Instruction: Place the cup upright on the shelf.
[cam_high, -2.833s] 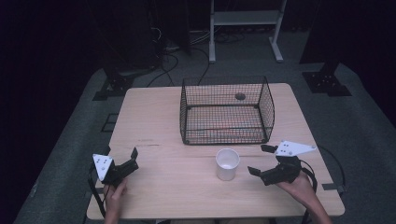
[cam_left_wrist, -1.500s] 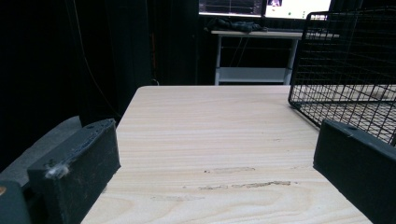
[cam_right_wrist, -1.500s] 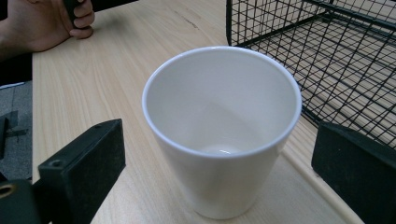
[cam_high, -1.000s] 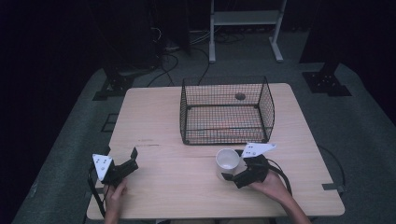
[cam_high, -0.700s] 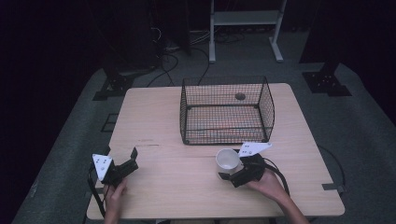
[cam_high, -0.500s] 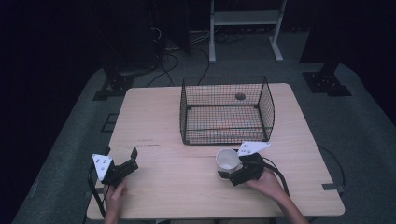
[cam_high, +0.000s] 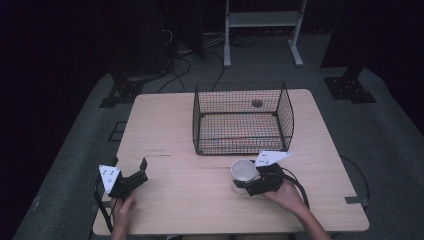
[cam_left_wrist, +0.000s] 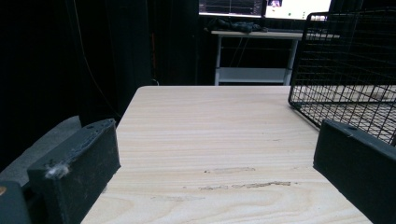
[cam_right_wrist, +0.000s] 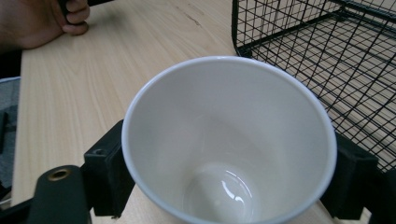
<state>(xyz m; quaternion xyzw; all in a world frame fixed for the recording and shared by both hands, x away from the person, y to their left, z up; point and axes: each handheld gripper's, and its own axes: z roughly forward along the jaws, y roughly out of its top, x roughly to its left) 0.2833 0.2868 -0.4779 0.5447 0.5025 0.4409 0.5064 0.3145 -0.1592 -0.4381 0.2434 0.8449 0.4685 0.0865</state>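
– What changed for us?
– Our right hand-held gripper (cam_high: 248, 186) has just been closing; it's now clamped on the white cup (cam_high: 243, 171), near the worktop's (cam_high: 165, 120) front edge, ready for lifting.
– Left hand-held gripper (cam_high: 141, 171)?
– Jaws apart, idle.

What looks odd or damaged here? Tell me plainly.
Only small flaws: scuffed patches mar the table ahead of the left gripper. The white cup stands upright and empty in the right gripper, beside the intact wire basket.
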